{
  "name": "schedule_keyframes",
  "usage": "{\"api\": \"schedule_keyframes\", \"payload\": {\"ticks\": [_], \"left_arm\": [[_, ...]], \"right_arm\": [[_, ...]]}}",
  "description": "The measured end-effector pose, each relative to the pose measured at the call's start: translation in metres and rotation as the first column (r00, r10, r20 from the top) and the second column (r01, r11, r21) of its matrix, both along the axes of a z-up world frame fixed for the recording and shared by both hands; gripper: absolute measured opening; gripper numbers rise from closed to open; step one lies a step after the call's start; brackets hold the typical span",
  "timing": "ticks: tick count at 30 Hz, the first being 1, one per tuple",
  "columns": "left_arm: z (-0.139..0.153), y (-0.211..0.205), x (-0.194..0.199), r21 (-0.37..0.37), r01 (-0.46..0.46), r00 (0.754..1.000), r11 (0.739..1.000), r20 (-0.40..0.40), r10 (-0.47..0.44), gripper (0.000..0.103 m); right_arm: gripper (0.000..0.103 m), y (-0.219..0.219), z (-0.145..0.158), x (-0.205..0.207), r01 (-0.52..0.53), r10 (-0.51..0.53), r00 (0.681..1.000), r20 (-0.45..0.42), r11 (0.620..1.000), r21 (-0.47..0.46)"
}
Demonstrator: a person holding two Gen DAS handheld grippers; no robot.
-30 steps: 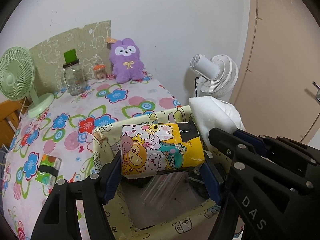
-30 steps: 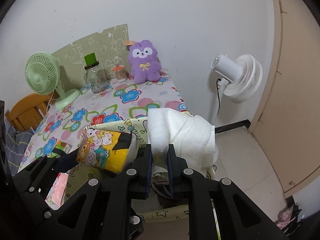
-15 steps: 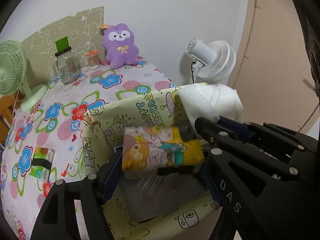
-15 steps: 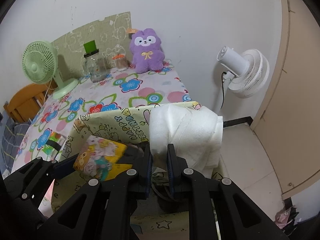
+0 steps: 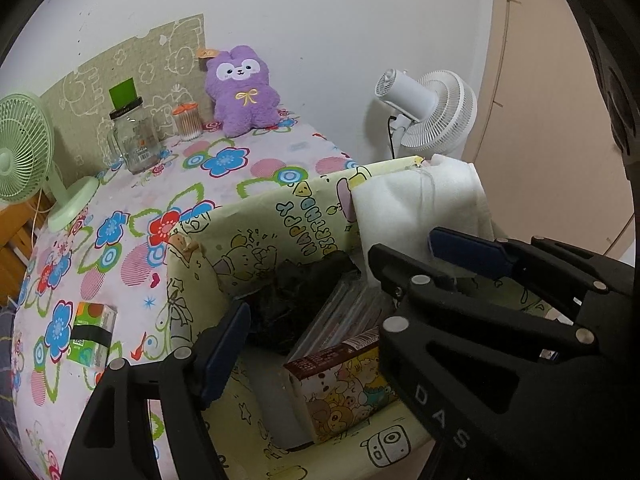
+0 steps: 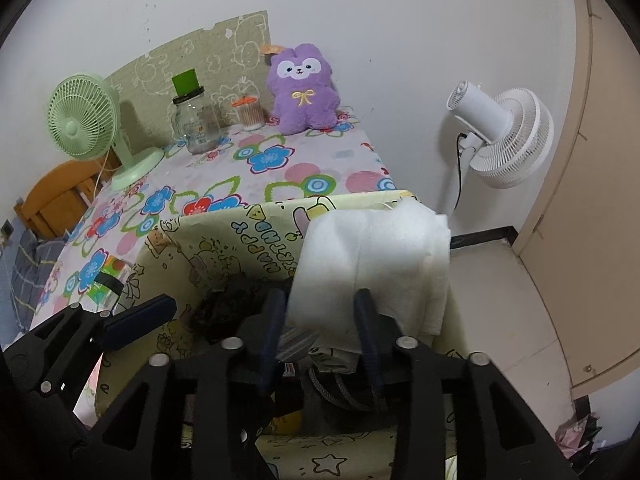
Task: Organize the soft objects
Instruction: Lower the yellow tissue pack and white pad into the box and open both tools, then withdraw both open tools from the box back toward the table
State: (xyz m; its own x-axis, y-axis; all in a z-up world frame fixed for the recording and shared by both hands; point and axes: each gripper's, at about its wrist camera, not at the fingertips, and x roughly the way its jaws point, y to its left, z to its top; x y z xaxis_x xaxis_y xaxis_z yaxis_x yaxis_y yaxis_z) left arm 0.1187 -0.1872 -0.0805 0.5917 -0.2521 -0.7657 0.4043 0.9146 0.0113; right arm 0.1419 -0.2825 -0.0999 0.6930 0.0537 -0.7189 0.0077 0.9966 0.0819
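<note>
A cartoon-printed tissue pack (image 5: 340,384) lies inside the yellow cartoon fabric bin (image 5: 280,216), loose below my left gripper (image 5: 304,340). That gripper is open with nothing between its fingers. A folded white cloth (image 6: 380,248) hangs over the bin's far right rim (image 6: 224,240). My right gripper (image 6: 320,320) is just above the bin and its jaws are opening. The cloth's lower edge still hangs between them, and the pads stand apart from it. In the left wrist view the white cloth (image 5: 420,200) and the right gripper's blue pads (image 5: 468,248) show at the right.
Black items (image 5: 288,300) and clear packets fill the bin's bottom. On the floral table stand a purple plush (image 5: 240,88), a glass jar (image 5: 134,140), a green fan (image 5: 24,152) and a green tissue pack (image 5: 90,336). A white floor fan (image 6: 500,136) stands right of the table.
The left gripper lowered the cartoon pack into the bin and let go; it now lies at the bottom. The right gripper's jaws, shut on the white cloth before, have parted.
</note>
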Motion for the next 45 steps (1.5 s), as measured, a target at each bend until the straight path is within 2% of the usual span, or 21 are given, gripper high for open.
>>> {"api": "schedule_keyframes", "payload": {"ticks": [5, 11, 31, 45], "left_arm": [[0.001, 0.001, -0.001, -0.006, -0.003, 1.0, 1.0, 0.0, 0.003, 0.08], [0.005, 0.004, -0.005, -0.013, -0.014, 1.0, 1.0, 0.011, 0.014, 0.086], [0.026, 0.028, -0.032, -0.045, -0.031, 0.996, 0.999, 0.079, 0.034, 0.092], [0.042, 0.046, -0.048, -0.053, -0.031, 0.991, 0.998, 0.131, 0.038, 0.095]], "right_arm": [[0.059, 0.0, 0.001, -0.003, -0.002, 0.001, 1.0, 0.005, 1.0, 0.003], [0.071, 0.001, 0.006, -0.011, 0.0, -0.001, 1.0, 0.024, 1.0, 0.015], [0.075, 0.021, 0.027, -0.042, 0.017, -0.017, 0.996, 0.088, 1.0, -0.008], [0.088, 0.039, 0.045, -0.063, 0.062, -0.056, 0.987, 0.148, 0.997, -0.038]]}}
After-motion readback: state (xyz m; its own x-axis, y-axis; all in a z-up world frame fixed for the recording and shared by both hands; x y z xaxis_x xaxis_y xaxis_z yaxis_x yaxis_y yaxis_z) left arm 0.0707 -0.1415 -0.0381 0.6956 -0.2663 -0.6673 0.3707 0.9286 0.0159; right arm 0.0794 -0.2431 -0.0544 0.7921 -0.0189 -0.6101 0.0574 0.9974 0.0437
